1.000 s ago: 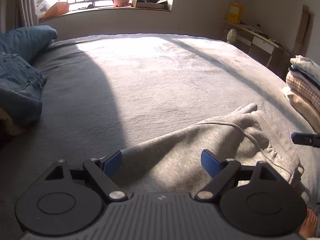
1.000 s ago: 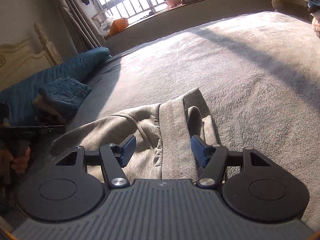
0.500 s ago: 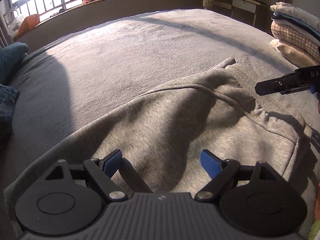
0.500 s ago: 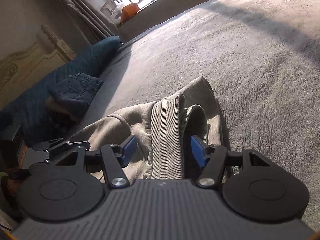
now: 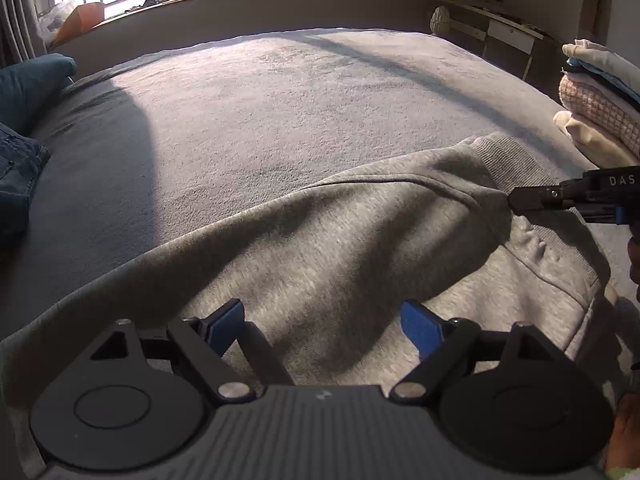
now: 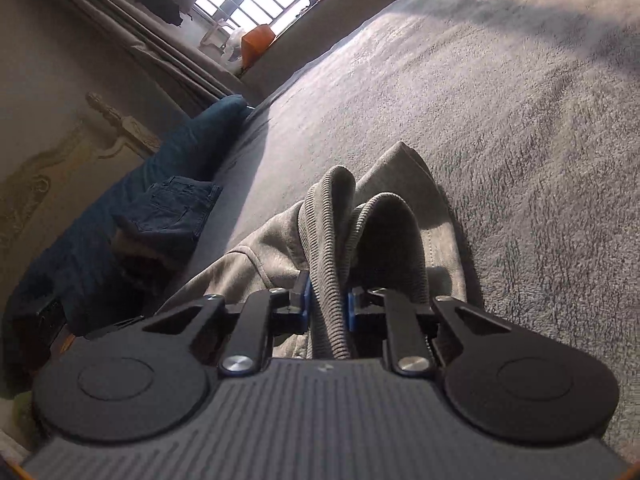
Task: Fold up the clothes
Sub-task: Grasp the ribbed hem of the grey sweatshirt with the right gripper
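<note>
A grey sweatshirt (image 5: pixel 328 248) lies spread over the near part of the grey bed. My left gripper (image 5: pixel 322 322) hovers open just above its body, blue pads wide apart with cloth below them and nothing pinched. In the right wrist view my right gripper (image 6: pixel 327 305) has its jaws closing on the ribbed hem (image 6: pixel 328 240) of the sweatshirt (image 6: pixel 400 216), and both blue pads press the ribbed band. That same right gripper (image 5: pixel 516 201) shows at the right of the left wrist view, its tip in the bunched cloth near the hem.
A stack of folded clothes (image 5: pixel 596 108) sits at the bed's right edge. Folded jeans (image 6: pixel 168 216) and a dark blue pillow (image 6: pixel 192 140) lie at the headboard side. The grey bedspread (image 5: pixel 280 112) stretches toward the window sill. A desk (image 5: pixel 508 28) stands by the far wall.
The right gripper's jaws came together on the ribbed hem, which stood loose between them before. The left gripper sank closer over the sweatshirt body and stayed open.
</note>
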